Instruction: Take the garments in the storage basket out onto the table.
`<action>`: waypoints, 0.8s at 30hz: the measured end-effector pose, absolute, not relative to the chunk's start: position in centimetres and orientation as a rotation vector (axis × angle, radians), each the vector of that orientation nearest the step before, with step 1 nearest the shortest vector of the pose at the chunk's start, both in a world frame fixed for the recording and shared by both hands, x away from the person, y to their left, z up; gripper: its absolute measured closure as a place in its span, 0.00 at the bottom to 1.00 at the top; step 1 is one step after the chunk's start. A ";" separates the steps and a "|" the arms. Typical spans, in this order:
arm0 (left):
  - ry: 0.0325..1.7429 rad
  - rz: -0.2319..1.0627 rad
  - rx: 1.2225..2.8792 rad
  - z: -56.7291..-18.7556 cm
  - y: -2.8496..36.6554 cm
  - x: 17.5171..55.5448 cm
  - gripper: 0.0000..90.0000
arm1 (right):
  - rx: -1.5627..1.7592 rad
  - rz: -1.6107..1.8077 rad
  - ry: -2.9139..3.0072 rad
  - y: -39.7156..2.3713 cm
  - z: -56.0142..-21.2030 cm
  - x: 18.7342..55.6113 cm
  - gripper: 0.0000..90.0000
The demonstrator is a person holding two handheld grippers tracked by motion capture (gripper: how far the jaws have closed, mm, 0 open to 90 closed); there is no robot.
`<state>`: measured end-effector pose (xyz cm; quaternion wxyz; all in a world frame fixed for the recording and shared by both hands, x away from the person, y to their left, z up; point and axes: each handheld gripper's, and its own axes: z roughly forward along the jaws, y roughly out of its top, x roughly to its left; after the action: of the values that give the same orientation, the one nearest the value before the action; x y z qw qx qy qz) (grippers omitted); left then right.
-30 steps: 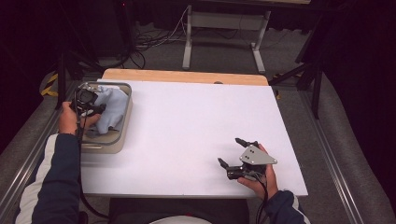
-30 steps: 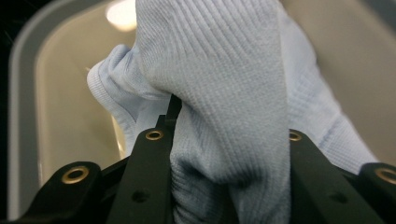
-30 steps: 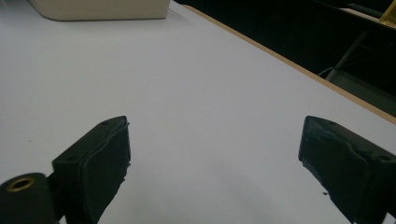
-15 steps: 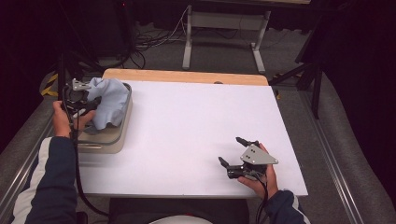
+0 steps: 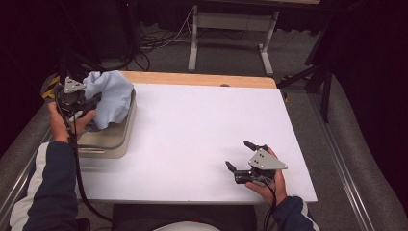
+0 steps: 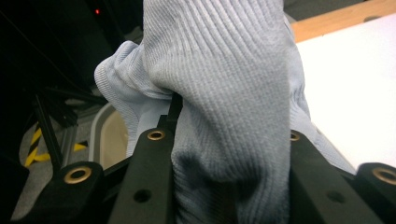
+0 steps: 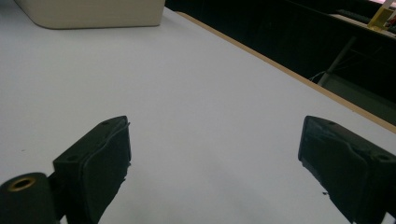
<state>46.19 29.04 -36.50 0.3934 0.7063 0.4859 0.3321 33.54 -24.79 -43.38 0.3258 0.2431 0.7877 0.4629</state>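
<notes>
Two claws worked the tabletop: the left claw clamped a pale blue cloth above the tub; the right claw gaped wide, empty.

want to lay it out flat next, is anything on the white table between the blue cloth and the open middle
Nothing visible. The left tool holds the blue cloth above the beige bin; the white table beside it is bare up to the right tool, near the front edge.

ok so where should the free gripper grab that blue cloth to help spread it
Probably the loose bulging fold of the blue cloth on its table-side, above the bin, coming in level across the table. The left gripper already pinches the other side, and that fold hangs free.
</notes>
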 end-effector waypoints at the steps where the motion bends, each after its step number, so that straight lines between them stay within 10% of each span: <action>1: 1.225 0.843 1.789 -36.2 29.0 46.0 0.79 | 0.638 1.214 2.062 -24.8 -43.4 33.5 0.11; 24: 1.047 0.820 1.677 -32.0 26.0 43.7 0.79 | 0.640 1.226 2.058 -24.9 -43.3 33.5 0.11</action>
<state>43.69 25.97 -32.03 0.4798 0.6874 0.4292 0.3363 33.53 -24.93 -43.33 0.3249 0.2439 0.7850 0.4677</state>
